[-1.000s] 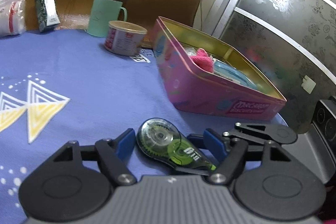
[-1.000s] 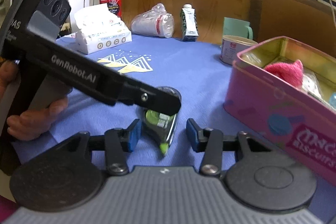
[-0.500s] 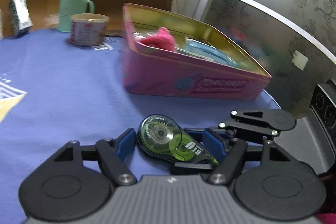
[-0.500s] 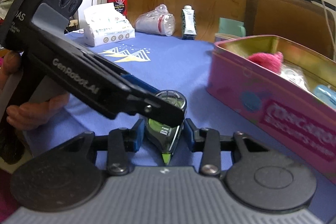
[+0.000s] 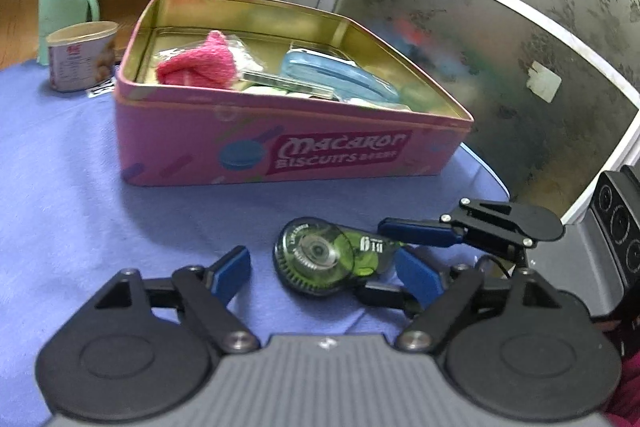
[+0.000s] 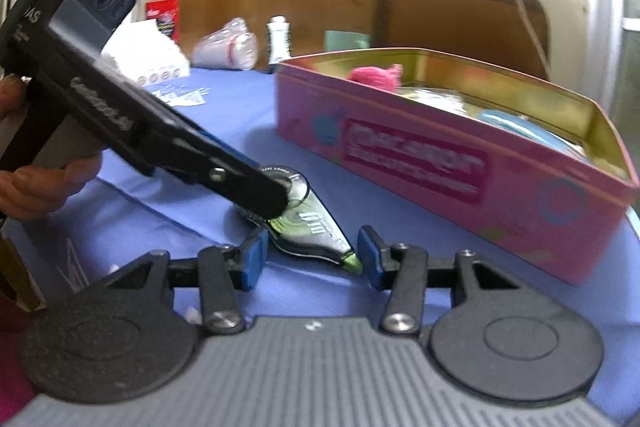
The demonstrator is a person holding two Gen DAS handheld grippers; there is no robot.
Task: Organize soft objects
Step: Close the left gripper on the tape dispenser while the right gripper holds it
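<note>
A green correction tape dispenser (image 5: 324, 255) lies on the blue tablecloth (image 5: 60, 163); it also shows in the right wrist view (image 6: 308, 223). My left gripper (image 5: 324, 267) is open, its fingers either side of the dispenser's round end. My right gripper (image 6: 310, 253) is open around the pointed tip end, both pads close to it. The right gripper's fingers (image 5: 416, 231) cross the left wrist view. A pink macaron biscuit tin (image 5: 280, 151) stands open beyond, holding a pink knitted cloth (image 5: 200, 65) and a blue case (image 5: 332, 77).
A paper cup (image 5: 80, 55) and a green mug (image 5: 66, 11) stand left of the tin. A tissue pack (image 6: 156, 59), a plastic bag (image 6: 228, 45) and a small carton (image 6: 279, 41) sit at the far side. The table edge runs close on the right (image 5: 488, 179).
My left gripper has opened wider, its left finger now away from the dispenser. Both views have swung toward the tin. The right gripper's pads now stand a little wider about the dispenser's tip.
</note>
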